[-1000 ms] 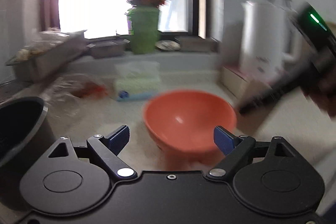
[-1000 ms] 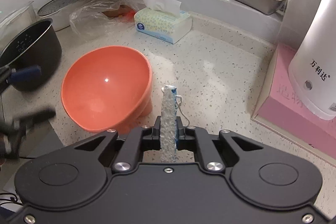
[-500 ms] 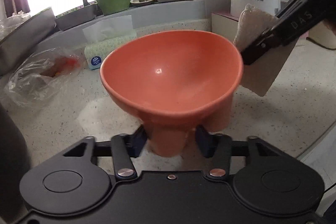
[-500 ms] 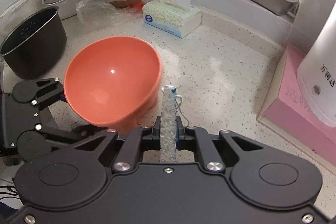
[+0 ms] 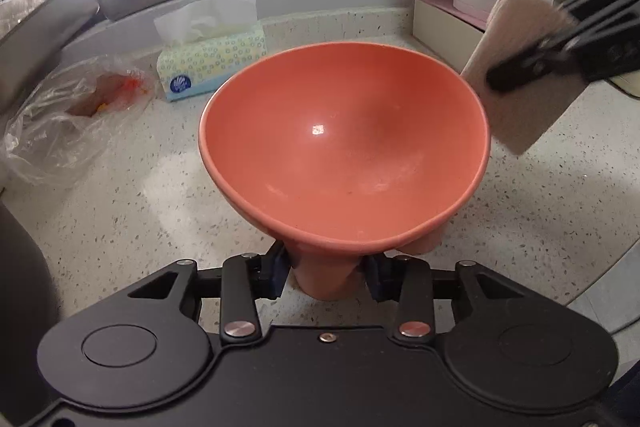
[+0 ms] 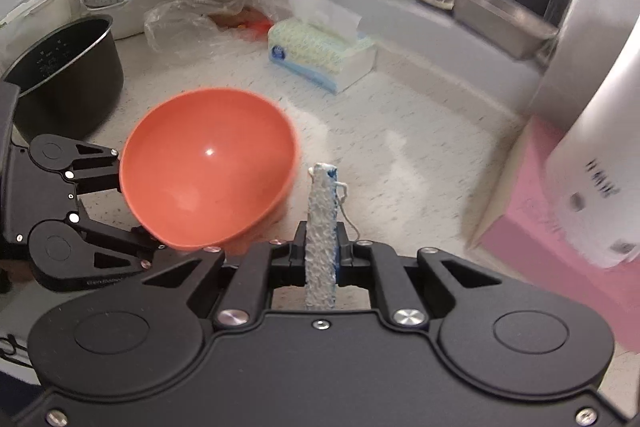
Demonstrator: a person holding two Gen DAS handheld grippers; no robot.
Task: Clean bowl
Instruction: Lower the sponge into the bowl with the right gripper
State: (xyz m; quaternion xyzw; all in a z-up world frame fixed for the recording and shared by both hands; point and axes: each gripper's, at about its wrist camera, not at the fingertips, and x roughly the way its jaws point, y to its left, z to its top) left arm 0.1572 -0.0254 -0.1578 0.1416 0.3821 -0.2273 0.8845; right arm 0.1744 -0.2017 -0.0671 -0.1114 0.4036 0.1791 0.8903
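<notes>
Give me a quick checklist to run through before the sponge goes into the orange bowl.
1. Left gripper closed on the foot of the orange bowl: ok; its jaws have just been closing, and the pads sit against the foot.
2. Right gripper clamping the sponge: ok.
3. Bowl tilted with its opening toward the sponge: ok.
4. Bowl interior free of other objects: ok, only faint smears.
5. Sponge touching the bowl: not ok, it sits beside the rim.
6. Sponge wet or soapy: cannot tell.
</notes>
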